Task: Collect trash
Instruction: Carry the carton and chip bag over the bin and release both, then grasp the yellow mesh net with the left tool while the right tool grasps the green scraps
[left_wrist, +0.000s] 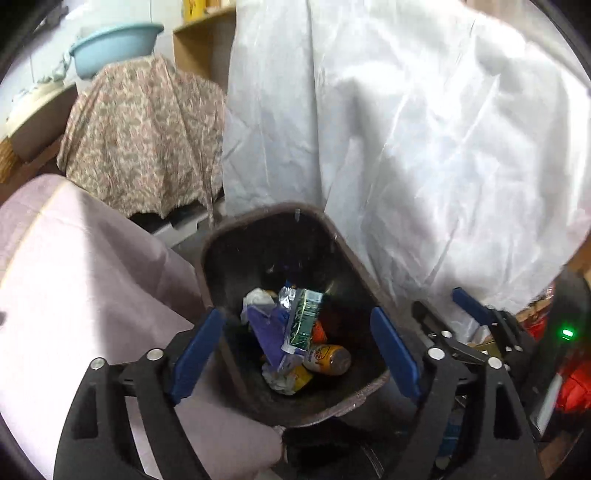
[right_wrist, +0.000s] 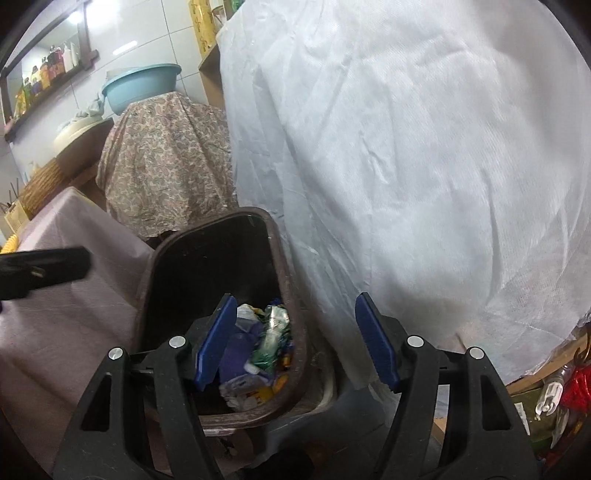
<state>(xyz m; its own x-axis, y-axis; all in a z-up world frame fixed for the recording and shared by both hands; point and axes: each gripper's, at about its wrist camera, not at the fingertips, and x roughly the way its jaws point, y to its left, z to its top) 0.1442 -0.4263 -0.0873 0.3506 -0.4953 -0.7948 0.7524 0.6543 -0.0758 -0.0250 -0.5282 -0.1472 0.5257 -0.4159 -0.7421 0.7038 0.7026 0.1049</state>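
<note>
Presently | dark bin (left_wrist: 280, 236) stood beside white sheet (left_wrist: 424, 147), holding wrappers, possibly a can (left_wrist: 328, 360) | left gripper (left_wrist: 295, 343) jaws wide, empty, above bin | right gripper (right_wrist: 295, 343) jaws apart, empty

I'm looking into a cluttered home washroom: white tiled wall (right_wrist: 155, 40), wooden shelf of bottles (right_wrist: 48, 74), light-blue plastic basin (right_wrist: 142, 88), paisley cloth cover (right_wrist: 166, 162).
</note>
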